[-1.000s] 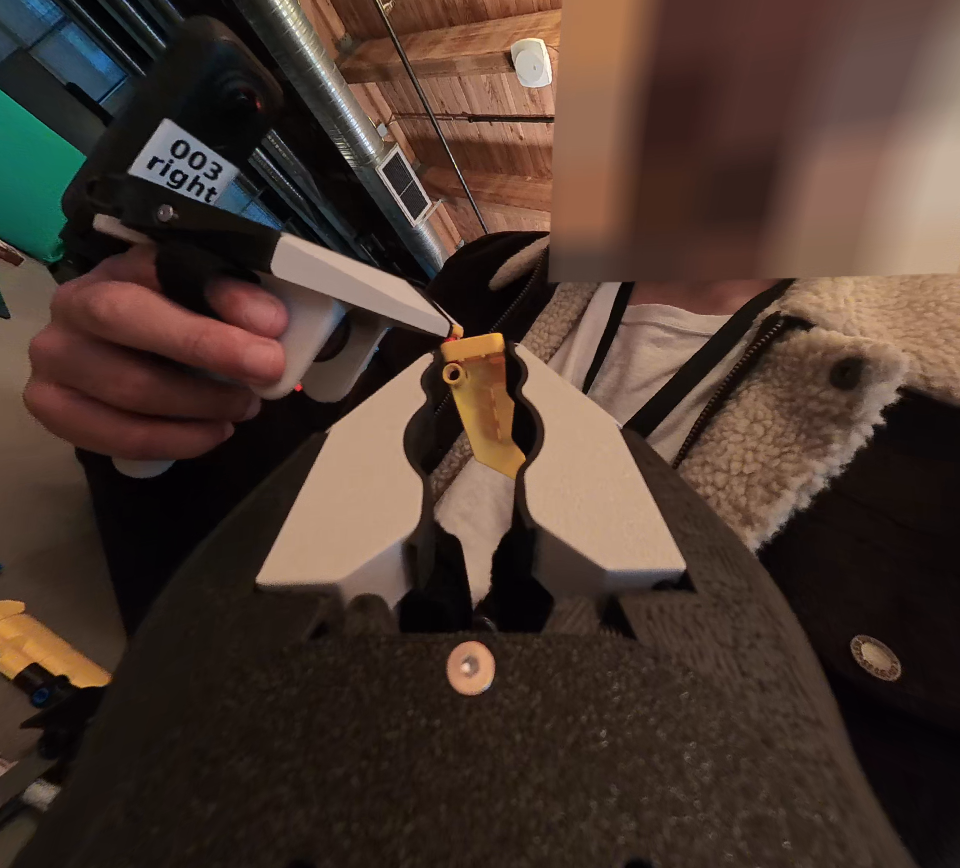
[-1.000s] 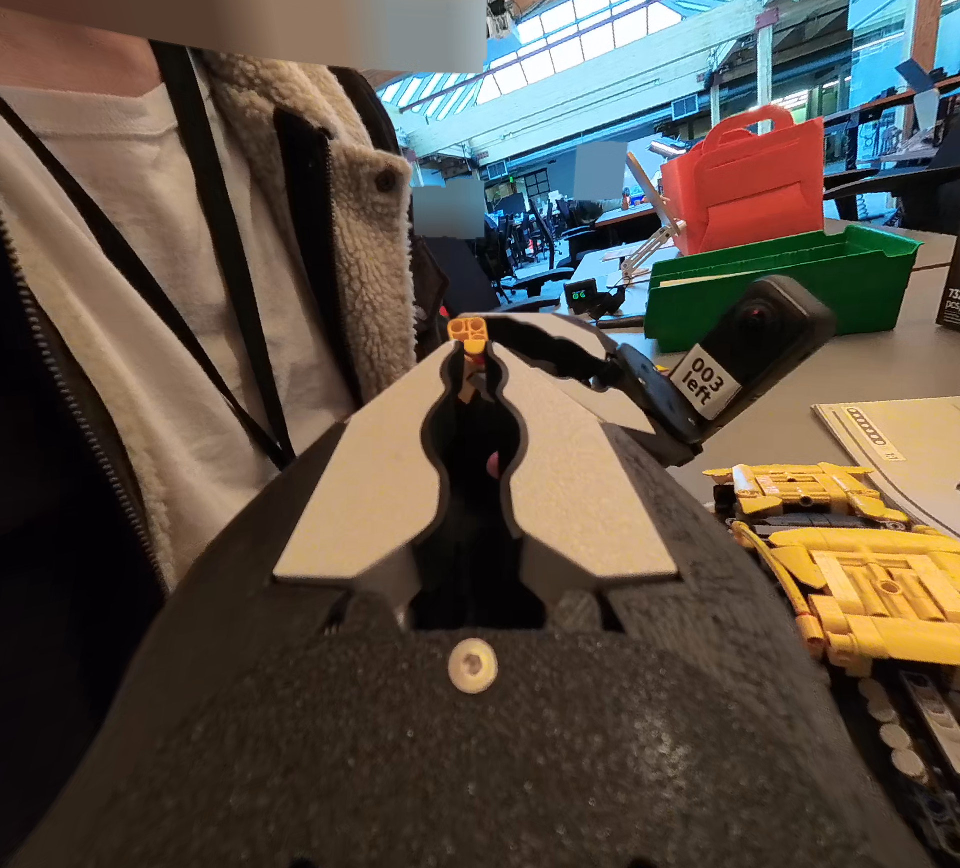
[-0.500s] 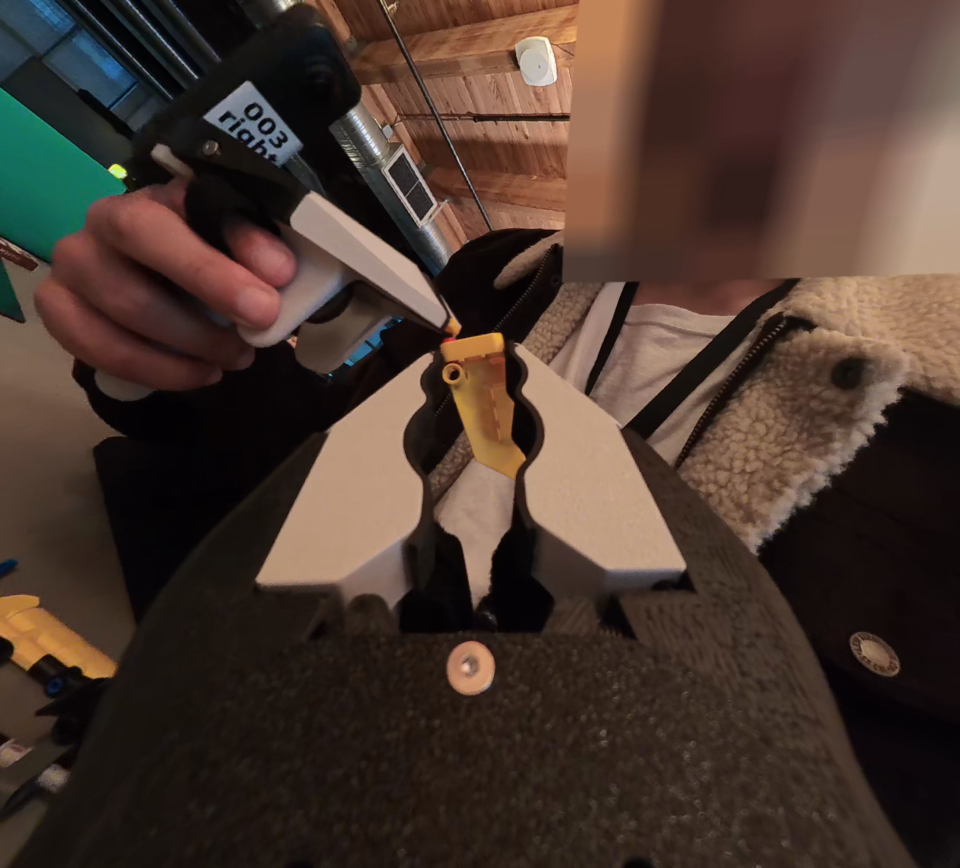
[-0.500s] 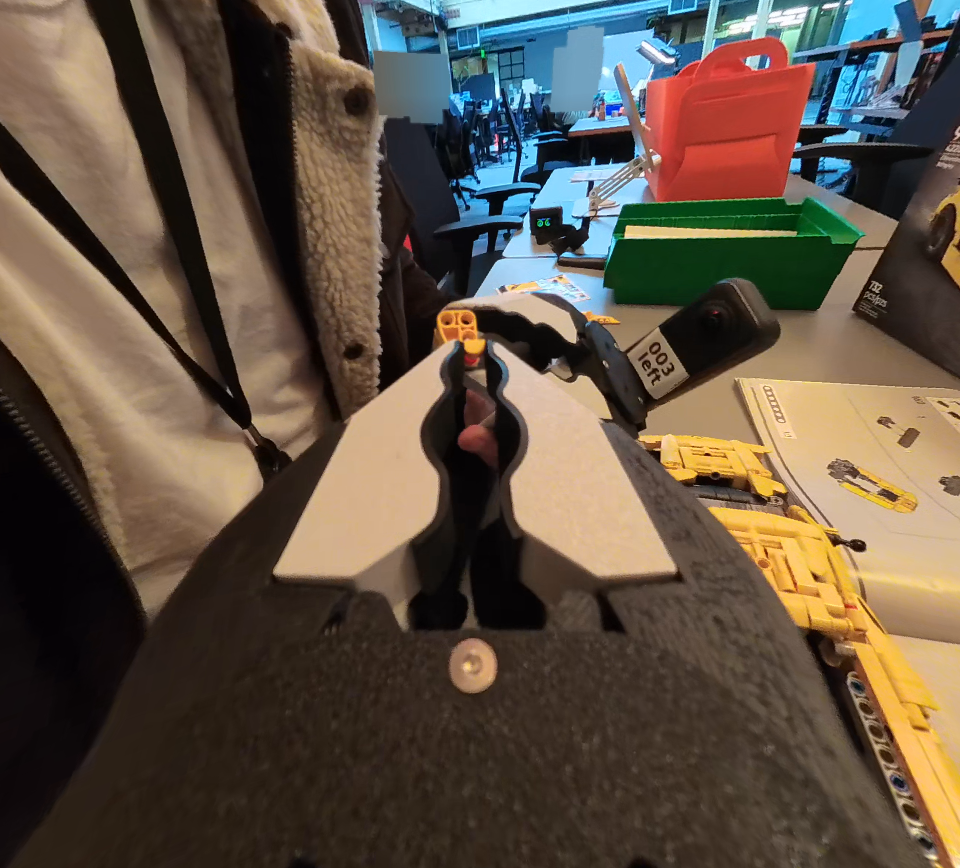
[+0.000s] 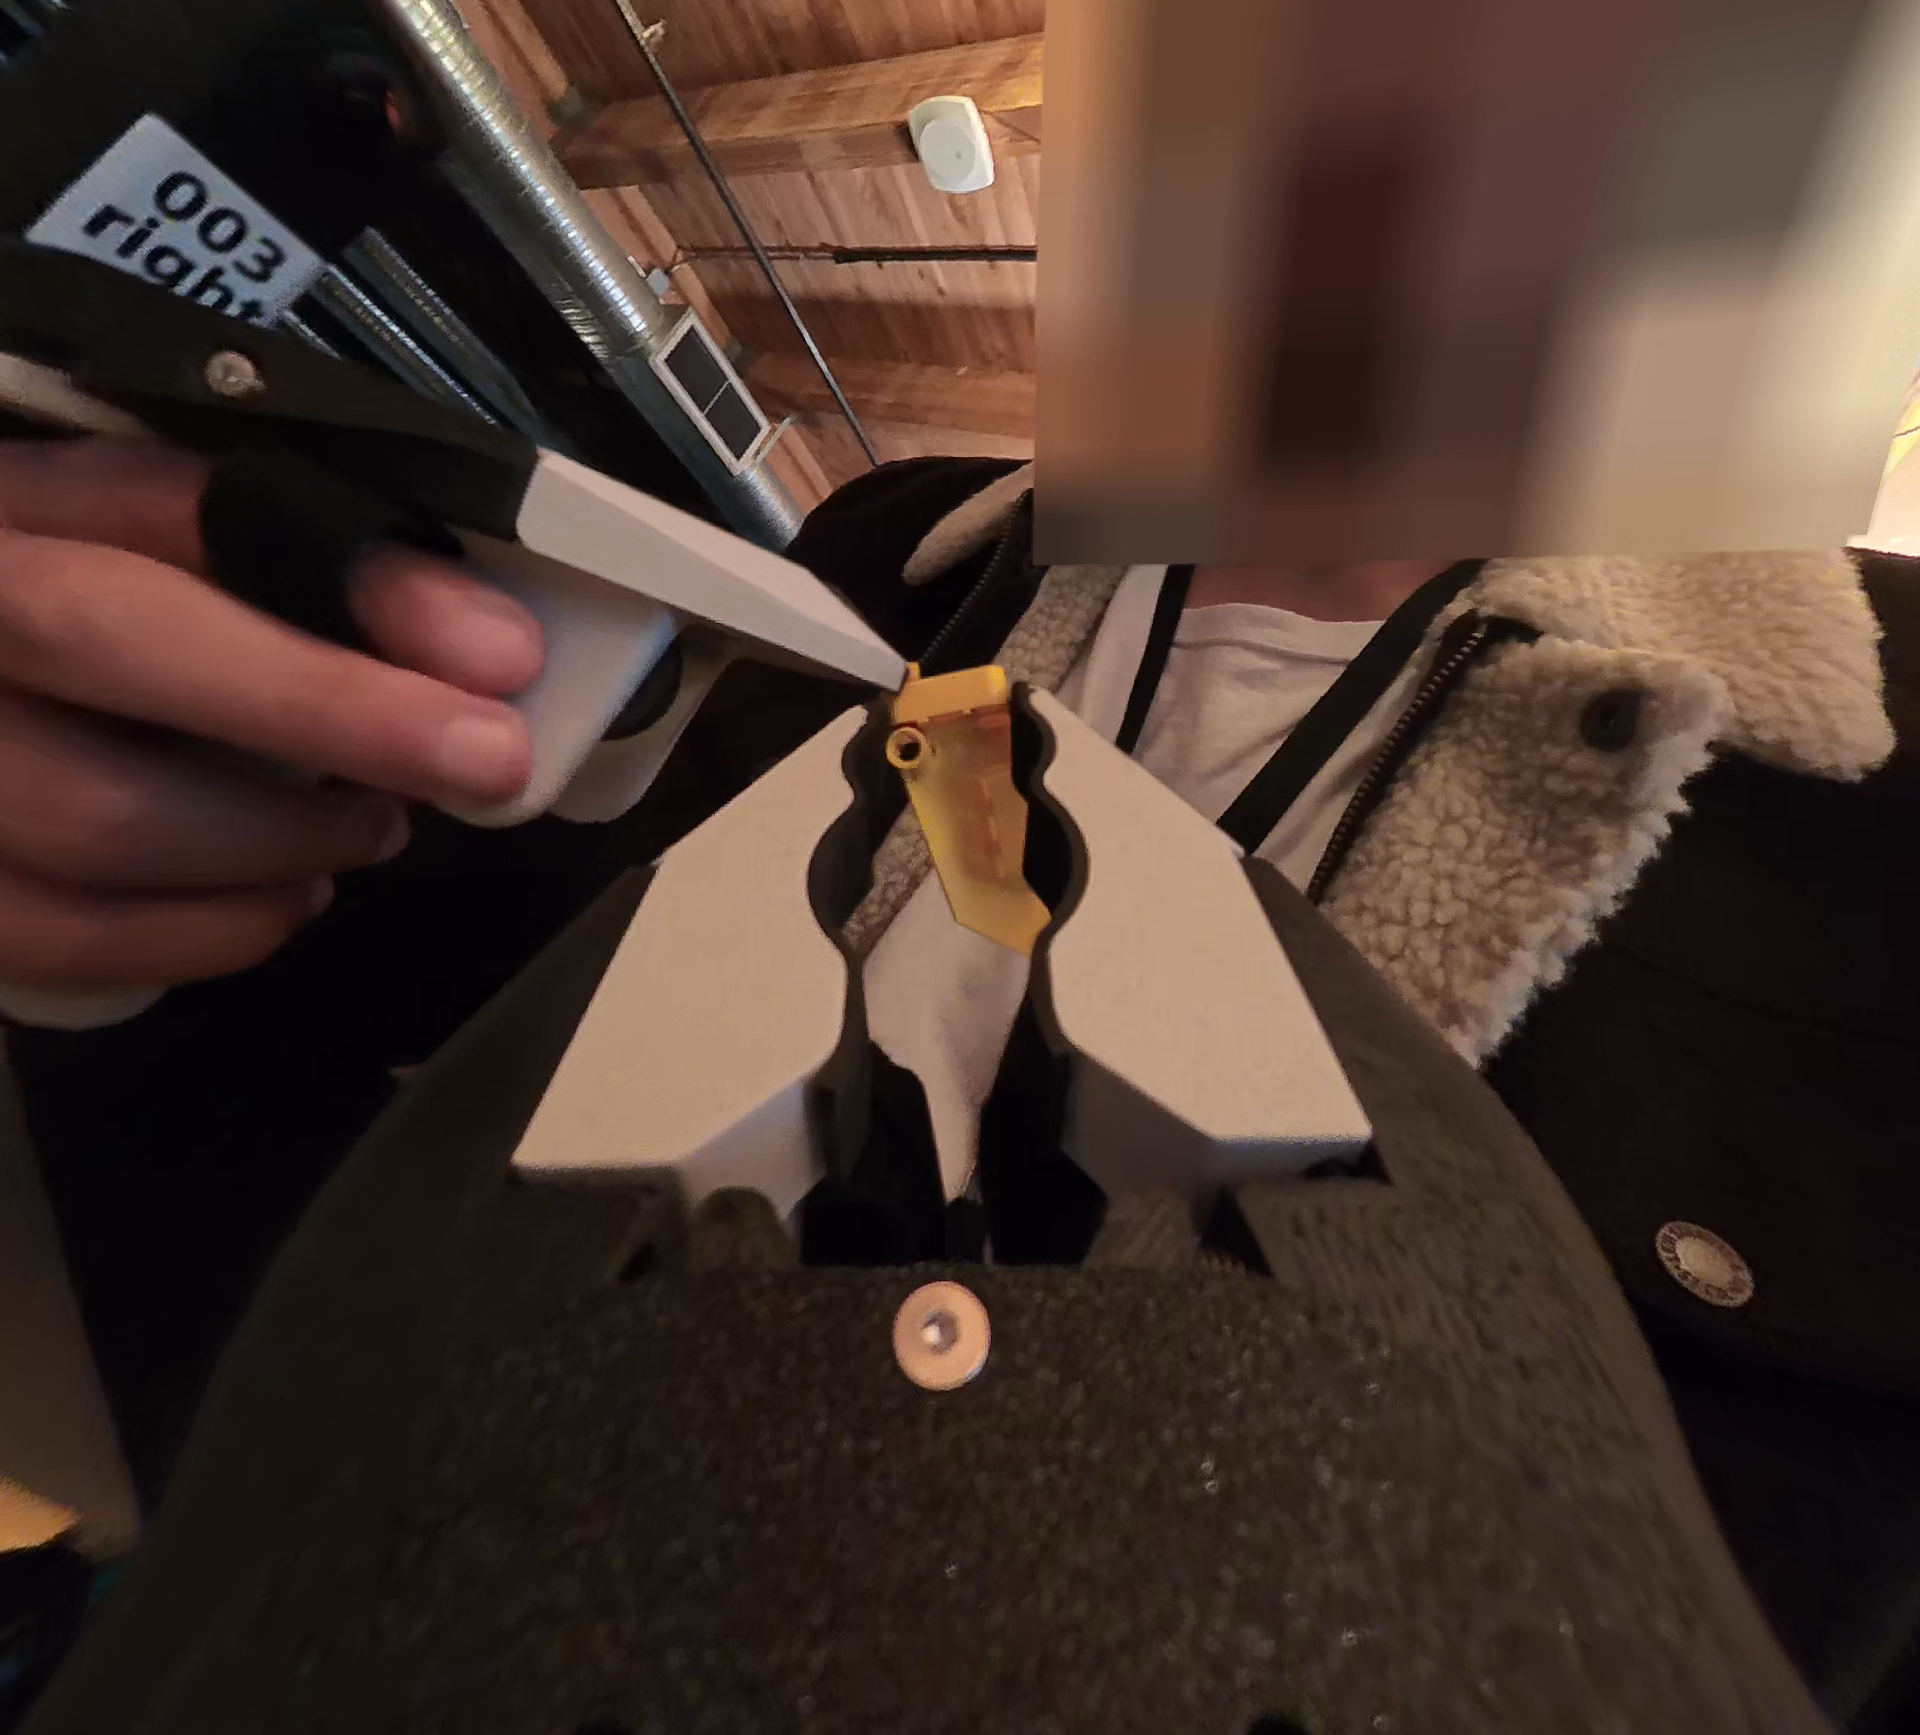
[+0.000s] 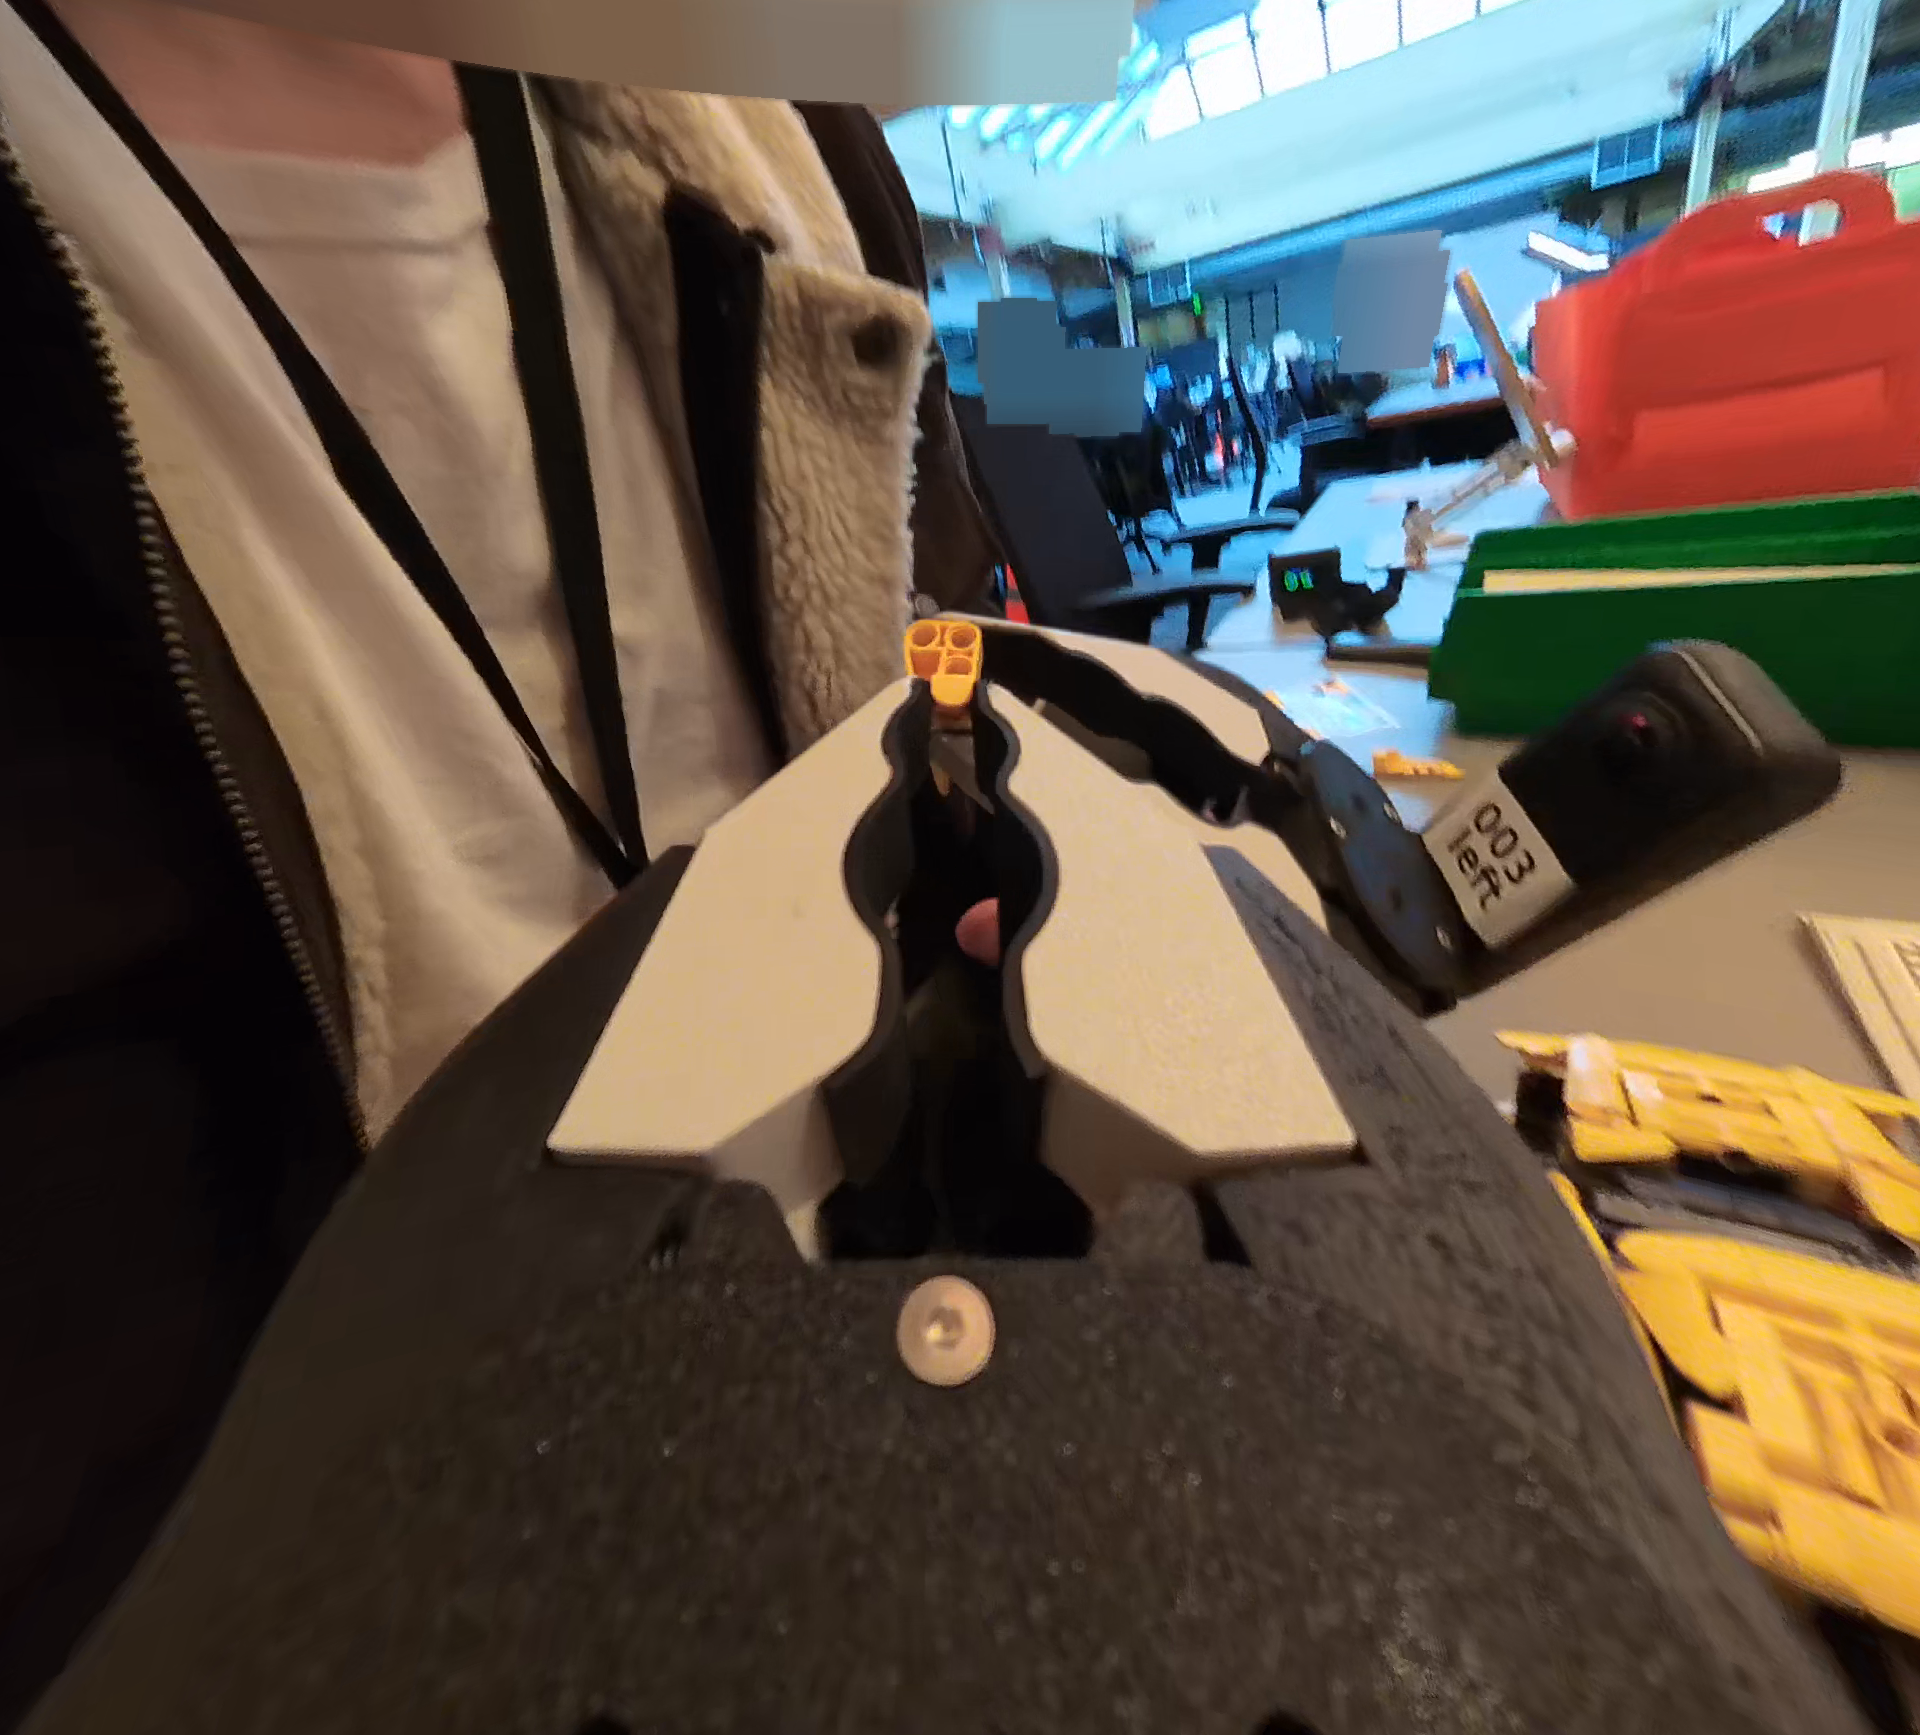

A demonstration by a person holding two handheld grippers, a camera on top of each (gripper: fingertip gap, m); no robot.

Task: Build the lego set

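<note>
— Where's the yellow lego panel [image 5: 971, 812]?
— Clamped upright in the left hand-held gripper [image 5: 948, 706]; the right hand-held gripper [image 6: 948, 706], pinching one small orange lego connector [image 6: 943, 659], touches its top. One of each.

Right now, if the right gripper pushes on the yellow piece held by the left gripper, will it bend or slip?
The yellow piece looks like hard moulded plastic, so probably stiff. The left gripper pinches only its top, so it may pivot. The right gripper holds a small orange part, likely light.
</note>
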